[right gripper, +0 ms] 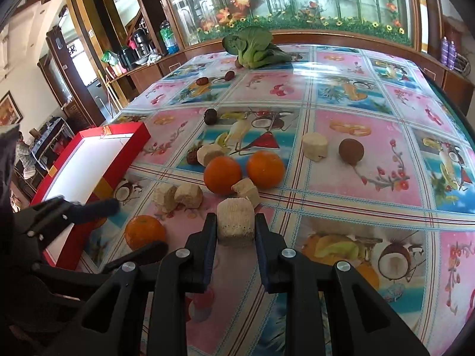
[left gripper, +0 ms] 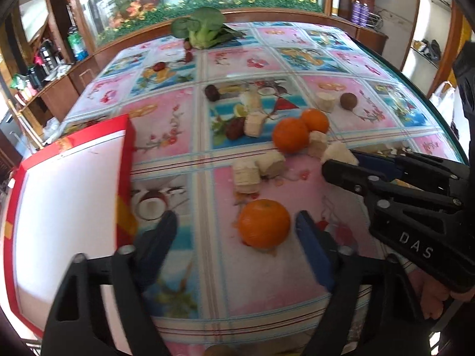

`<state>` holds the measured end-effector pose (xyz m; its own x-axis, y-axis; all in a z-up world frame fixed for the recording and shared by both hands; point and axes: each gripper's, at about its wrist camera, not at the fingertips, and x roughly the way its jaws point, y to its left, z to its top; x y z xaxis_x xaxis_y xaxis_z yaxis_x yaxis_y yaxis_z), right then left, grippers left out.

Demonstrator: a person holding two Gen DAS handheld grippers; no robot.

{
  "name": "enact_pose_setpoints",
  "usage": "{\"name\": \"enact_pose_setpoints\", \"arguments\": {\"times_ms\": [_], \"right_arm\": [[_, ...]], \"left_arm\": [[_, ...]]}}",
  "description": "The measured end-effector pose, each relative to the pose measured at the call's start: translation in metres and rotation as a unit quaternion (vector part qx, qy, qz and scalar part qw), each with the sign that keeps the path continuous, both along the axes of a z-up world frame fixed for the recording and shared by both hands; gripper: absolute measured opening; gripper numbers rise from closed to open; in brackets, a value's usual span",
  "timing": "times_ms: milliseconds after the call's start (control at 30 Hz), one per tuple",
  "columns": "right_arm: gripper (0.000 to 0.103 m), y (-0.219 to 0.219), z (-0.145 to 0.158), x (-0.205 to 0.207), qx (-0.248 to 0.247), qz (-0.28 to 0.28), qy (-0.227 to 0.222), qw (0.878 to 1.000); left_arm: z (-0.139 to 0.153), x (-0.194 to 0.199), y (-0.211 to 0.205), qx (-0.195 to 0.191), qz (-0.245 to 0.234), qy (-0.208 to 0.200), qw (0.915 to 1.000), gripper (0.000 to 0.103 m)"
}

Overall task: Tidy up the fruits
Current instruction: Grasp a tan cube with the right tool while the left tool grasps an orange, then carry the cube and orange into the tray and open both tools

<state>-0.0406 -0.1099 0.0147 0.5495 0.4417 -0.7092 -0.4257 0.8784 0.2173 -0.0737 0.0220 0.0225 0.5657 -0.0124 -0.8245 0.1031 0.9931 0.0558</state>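
While fruit lies scattered over the desk (right gripper: 356, 207) beside the empty red box (right gripper: 89, 163), likely its destination, each gripper works one piece. The right gripper (right gripper: 236, 225) has its fingers (right gripper: 207, 237) closed on a pale chunk (right gripper: 236, 222) resting on the desk. The left gripper (left gripper: 237, 231) stands open, its fingers (left gripper: 311, 252) apart around an orange (left gripper: 264, 222), not yet touching.

Glossy tablecloth (right gripper: 341, 178); matt black plastic gripper (right gripper: 236, 231).
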Motion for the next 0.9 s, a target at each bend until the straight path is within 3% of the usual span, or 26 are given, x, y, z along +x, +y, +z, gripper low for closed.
{"name": "enact_pose_setpoints", "arguments": {"times_ms": [167, 233, 400, 533, 700, 900], "right_arm": [[0.024, -0.003, 0.003, -0.002, 0.002, -0.01, -0.015, 1.0], [0.024, -0.004, 0.003, -0.001, 0.008, -0.01, -0.015, 1.0], [0.024, -0.006, 0.008, -0.003, 0.035, -0.008, -0.025, 0.999], [0.024, 0.0, 0.012, -0.008, 0.048, -0.003, -0.035, 0.998], [0.024, 0.029, 0.018, -0.024, 0.073, 0.033, -0.025, 0.996], [0.024, 0.1, 0.029, -0.047, 0.085, 0.116, -0.023, 0.989]], "left_arm": [[-0.006, 0.003, 0.0, -0.037, -0.011, 0.016, 0.9991, 0.044], [-0.006, 0.002, -0.001, -0.041, -0.015, 0.013, 0.999, 0.038], [0.005, -0.007, 0.004, -0.06, -0.017, -0.006, 0.998, 0.038], [0.027, -0.023, 0.026, -0.075, 0.008, -0.037, 0.9964, 0.038], [0.047, -0.047, 0.077, -0.074, 0.077, -0.074, 0.9916, 0.038], [0.049, -0.069, 0.135, -0.038, 0.161, -0.097, 0.9814, 0.038]]}}
